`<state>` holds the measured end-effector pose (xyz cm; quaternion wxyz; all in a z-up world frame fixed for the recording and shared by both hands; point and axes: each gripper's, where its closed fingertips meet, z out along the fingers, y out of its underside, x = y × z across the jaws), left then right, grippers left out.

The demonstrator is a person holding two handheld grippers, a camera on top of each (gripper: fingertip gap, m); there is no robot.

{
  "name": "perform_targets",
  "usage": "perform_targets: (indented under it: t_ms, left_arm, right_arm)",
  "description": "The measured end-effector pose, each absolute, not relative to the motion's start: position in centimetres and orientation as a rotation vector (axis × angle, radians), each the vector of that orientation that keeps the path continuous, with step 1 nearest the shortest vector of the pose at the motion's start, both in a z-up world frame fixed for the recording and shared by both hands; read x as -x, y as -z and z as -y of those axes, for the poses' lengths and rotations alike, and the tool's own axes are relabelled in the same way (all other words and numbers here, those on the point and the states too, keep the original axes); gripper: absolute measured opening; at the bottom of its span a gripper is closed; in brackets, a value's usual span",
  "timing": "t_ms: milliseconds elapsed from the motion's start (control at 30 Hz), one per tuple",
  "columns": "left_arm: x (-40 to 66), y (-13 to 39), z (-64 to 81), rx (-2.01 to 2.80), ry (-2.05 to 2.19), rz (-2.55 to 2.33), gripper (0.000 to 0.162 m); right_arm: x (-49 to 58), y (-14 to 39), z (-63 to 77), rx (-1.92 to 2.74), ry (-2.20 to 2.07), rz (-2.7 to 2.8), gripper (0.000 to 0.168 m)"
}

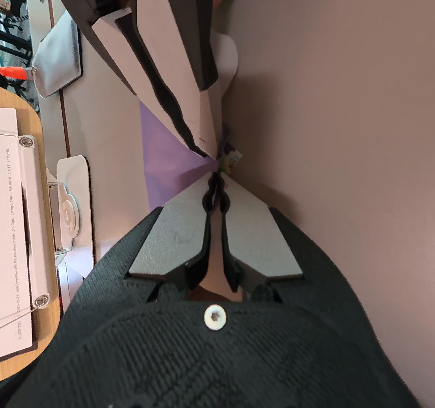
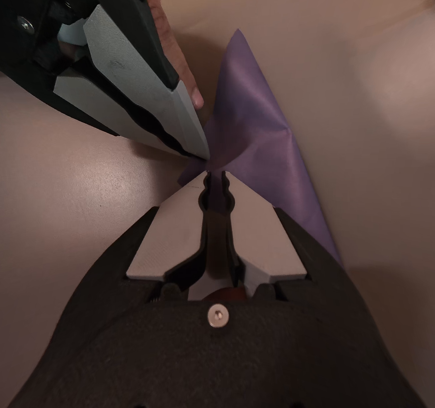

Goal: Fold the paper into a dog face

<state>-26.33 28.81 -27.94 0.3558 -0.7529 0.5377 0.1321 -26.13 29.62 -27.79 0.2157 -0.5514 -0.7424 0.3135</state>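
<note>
The purple paper (image 2: 263, 142) lies on a beige table, creased, with its near corner raised. In the left wrist view the paper (image 1: 169, 161) shows to the left of the fingertips. My left gripper (image 1: 215, 175) is shut on that corner; purple shows between its pads. It also shows in the right wrist view (image 2: 200, 157), coming in from the upper left. My right gripper (image 2: 215, 173) has its tips right at the same corner, jaws a narrow slit apart with purple in the gap. It also shows in the left wrist view (image 1: 204, 154), coming in from above.
A person's finger (image 2: 188, 78) rests beside the left gripper. A small colourful piece (image 1: 231, 161) sits just beyond the tips. At the left are a wooden board (image 1: 48, 184) with white sheets, and metal brackets (image 1: 58, 59). Left and right tips are no more than a few centimetres apart.
</note>
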Motion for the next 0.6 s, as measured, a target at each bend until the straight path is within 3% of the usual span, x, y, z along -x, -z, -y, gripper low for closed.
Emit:
perform_targets:
  t_ms: [367, 600]
  left_arm:
    - [27.7, 27.9, -29.6, 1.948, -0.373, -1.301, 0.0]
    - [28.0, 27.8, -29.8, 1.969, -0.305, -1.243, 0.0]
  right_arm:
    - [25.9, 27.3, -29.8, 1.528, -0.882, 2.046, 0.018]
    - [24.6, 23.4, -27.3, 1.308, -1.078, 2.061, 0.026]
